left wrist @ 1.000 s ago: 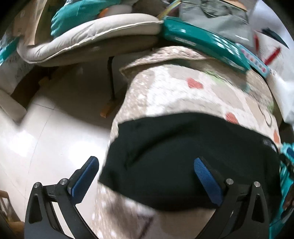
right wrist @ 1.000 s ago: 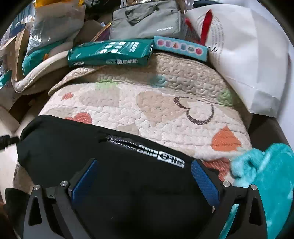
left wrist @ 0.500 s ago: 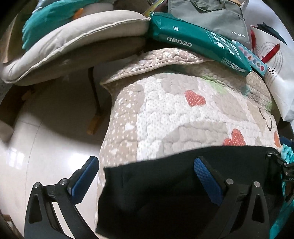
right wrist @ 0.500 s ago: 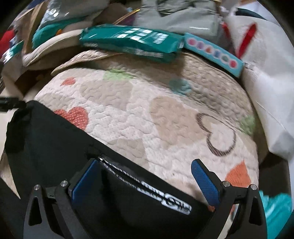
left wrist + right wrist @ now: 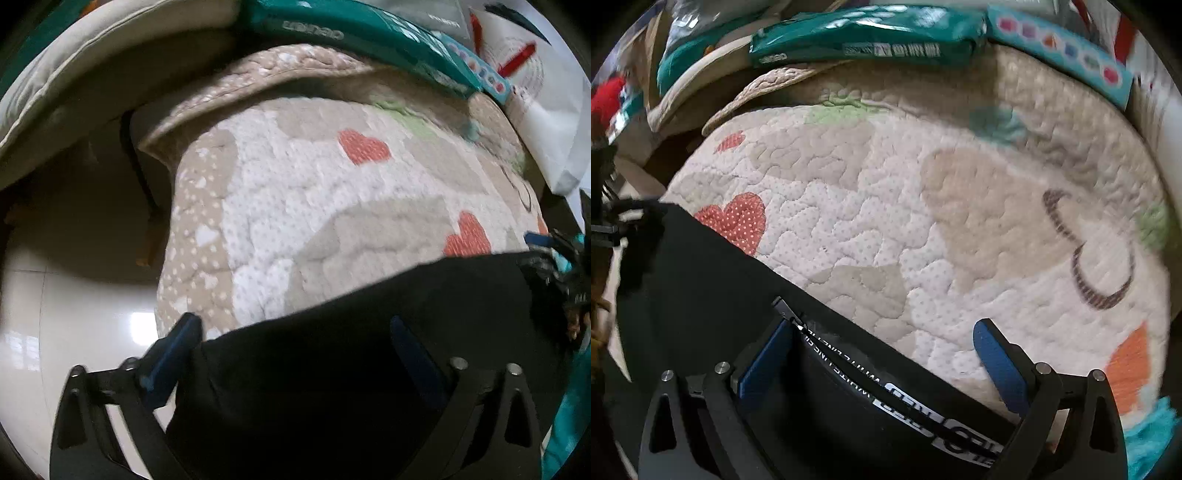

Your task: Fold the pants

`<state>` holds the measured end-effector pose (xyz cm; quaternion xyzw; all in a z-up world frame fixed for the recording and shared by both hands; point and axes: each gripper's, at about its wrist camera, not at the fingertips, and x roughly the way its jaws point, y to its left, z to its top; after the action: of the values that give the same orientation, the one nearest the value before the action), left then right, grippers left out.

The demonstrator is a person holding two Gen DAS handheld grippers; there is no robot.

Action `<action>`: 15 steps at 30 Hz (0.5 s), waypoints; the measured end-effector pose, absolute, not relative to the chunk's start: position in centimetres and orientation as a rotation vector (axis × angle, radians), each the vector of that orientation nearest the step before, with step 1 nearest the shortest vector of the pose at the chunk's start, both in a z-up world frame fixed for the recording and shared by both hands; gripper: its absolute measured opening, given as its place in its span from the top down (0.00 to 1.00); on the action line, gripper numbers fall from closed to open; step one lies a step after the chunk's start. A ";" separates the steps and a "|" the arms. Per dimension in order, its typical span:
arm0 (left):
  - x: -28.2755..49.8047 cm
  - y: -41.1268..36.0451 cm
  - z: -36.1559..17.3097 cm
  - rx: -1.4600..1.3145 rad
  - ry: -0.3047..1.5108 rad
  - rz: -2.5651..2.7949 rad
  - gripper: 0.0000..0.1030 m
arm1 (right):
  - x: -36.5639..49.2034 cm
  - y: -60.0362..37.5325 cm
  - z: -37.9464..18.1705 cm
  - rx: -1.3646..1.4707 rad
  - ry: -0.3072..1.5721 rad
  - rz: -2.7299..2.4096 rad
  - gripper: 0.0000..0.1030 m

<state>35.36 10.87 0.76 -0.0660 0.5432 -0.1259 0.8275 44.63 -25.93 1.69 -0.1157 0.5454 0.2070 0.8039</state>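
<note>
The black pants (image 5: 351,369) lie folded on the near edge of a quilted heart-print cover (image 5: 332,206). In the right wrist view the pants (image 5: 713,295) show a zip and a white-lettered strip. My left gripper (image 5: 295,347) is open, its blue pads spread over the pants' left part, one pad past the cloth's left edge. My right gripper (image 5: 882,354) is open over the pants' upper edge near the lettered strip. Neither holds cloth. The other gripper shows at the right rim of the left wrist view (image 5: 565,266).
A green package (image 5: 864,40) and a pale blue box (image 5: 1067,48) lie at the cover's far edge. A white paper bag (image 5: 546,103) stands at the right. A beige cushion (image 5: 92,77) and shiny floor (image 5: 74,302) are to the left. Teal cloth (image 5: 1148,435) lies at the right.
Both grippers have drawn back toward the near edge, so the pants sit lower in both views and more of the cover shows. Both stay open.
</note>
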 end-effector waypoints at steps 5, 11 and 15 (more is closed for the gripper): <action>34.5 11.0 3.1 -0.101 1.134 -0.281 0.71 | 43.8 -25.5 2.0 -0.179 1.182 0.535 0.49; 33.4 9.6 4.5 -0.064 1.101 -0.277 0.89 | 42.7 -24.1 3.2 -0.206 1.198 0.556 0.82; 32.3 9.5 6.3 -0.046 1.055 -0.234 0.89 | 41.2 -24.2 4.6 -0.199 1.173 0.538 0.89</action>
<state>32.31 9.46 6.28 -0.0217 0.5021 -0.1115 0.8573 41.18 -24.19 4.57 -0.0927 0.5457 0.2501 0.7944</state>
